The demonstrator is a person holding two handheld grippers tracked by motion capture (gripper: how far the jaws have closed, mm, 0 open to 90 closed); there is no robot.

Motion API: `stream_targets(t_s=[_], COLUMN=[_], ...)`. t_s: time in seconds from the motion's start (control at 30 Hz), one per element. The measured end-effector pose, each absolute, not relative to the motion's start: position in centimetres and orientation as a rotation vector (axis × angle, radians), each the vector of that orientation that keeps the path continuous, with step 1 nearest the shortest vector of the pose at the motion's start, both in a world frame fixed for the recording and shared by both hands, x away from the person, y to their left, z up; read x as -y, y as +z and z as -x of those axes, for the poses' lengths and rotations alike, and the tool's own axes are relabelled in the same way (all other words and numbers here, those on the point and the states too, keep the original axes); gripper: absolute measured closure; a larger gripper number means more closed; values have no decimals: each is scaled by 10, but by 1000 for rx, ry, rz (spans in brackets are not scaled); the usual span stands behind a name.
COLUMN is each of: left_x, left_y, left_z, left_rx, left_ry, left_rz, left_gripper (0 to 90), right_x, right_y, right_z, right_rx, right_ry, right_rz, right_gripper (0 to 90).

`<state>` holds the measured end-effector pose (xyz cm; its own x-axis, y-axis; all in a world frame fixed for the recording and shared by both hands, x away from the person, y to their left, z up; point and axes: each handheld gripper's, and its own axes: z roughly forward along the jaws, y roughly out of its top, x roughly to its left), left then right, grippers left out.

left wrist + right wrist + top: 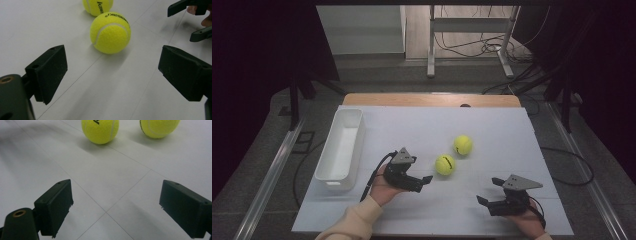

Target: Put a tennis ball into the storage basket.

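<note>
Left gripper: my jaws gape wide apart, holding nothing, low over the table.
Near ball: on the table just ahead of my left jaws.
Far ball: just beyond the near one.
Right gripper: jaws wide apart, holding nothing.
Bin: far left.

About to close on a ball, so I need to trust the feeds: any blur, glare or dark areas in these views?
High view: table evenly lit, surroundings dark. Left gripper view: near ball sharp with a soft shadow, no glare. Right gripper view: left edge of the surface smeared, both balls cut off at the top.
</note>
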<state>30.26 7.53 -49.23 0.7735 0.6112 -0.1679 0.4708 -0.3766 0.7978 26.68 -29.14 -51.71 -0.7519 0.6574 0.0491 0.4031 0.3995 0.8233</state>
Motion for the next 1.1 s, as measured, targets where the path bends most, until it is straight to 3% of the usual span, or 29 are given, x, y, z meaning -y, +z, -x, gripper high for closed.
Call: stream_targets(t_s=[1.1], left_x=[-46], left_y=[-501], left_z=[-323], left_rx=[-788], left_ry=[150], left_rz=[-2085], left_gripper=[95], right_x=[291], right_y=[-517], right_z=[-266], right_rx=[-2384], right_ry=[1256], right_rz=[-915], right_gripper=[118])
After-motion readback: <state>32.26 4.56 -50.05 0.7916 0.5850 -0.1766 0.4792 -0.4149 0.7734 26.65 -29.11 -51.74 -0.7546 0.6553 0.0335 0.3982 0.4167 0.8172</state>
